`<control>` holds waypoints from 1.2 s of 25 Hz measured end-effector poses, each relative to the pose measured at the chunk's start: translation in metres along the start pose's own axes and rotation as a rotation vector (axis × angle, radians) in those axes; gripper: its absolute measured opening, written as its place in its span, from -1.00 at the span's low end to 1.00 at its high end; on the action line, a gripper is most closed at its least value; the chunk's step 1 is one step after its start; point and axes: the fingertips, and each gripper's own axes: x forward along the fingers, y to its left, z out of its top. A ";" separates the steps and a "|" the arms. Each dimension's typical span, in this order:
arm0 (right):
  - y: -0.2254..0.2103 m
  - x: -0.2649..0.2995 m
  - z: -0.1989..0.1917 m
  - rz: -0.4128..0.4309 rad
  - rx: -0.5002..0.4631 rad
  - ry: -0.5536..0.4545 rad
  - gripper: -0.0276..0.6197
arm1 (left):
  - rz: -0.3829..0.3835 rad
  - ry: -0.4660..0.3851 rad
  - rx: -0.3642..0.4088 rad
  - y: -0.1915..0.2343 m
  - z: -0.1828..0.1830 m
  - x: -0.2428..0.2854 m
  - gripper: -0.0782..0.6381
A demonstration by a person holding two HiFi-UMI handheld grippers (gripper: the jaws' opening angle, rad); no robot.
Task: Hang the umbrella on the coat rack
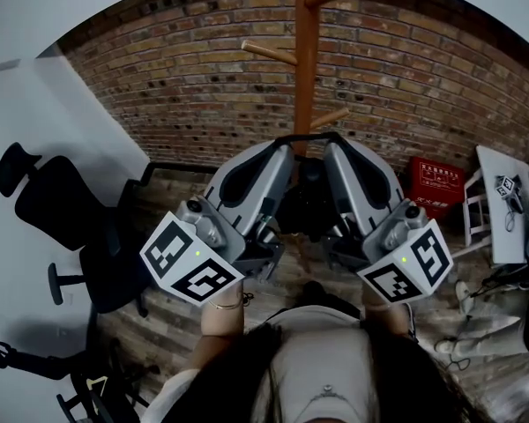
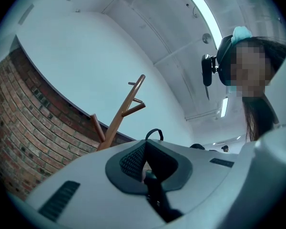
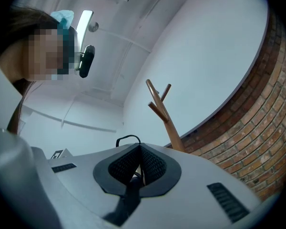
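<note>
My left gripper [image 1: 285, 152] and right gripper [image 1: 333, 152] each have their fingers pinched on what looks like the strap [image 1: 309, 137]. The umbrella [image 1: 307, 203] hangs between them, before the coat rack [image 1: 307, 51]. The narrow loop could miss the peg [image 1: 269, 53] or slip free.

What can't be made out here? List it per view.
- Head view: the umbrella is mostly hidden between the left gripper and right gripper; only a dark mass shows.
- Both gripper views: the pinched part of the strap loop is buried between shut jaws.
- Head view: the coat rack top is cut by the upper edge, its base is behind the grippers.
- Head view: the red box print is too small.
</note>
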 end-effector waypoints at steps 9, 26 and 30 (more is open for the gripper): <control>-0.010 0.017 0.022 0.052 -0.018 -0.042 -0.81 | -0.023 -0.039 0.077 0.001 0.022 0.023 -0.76; -0.025 0.049 0.074 0.150 -0.045 -0.124 -0.81 | -0.044 -0.107 0.244 -0.005 0.075 0.070 -0.76; -0.028 0.055 0.083 0.162 -0.045 -0.135 -0.81 | -0.040 -0.117 0.265 -0.005 0.084 0.079 -0.76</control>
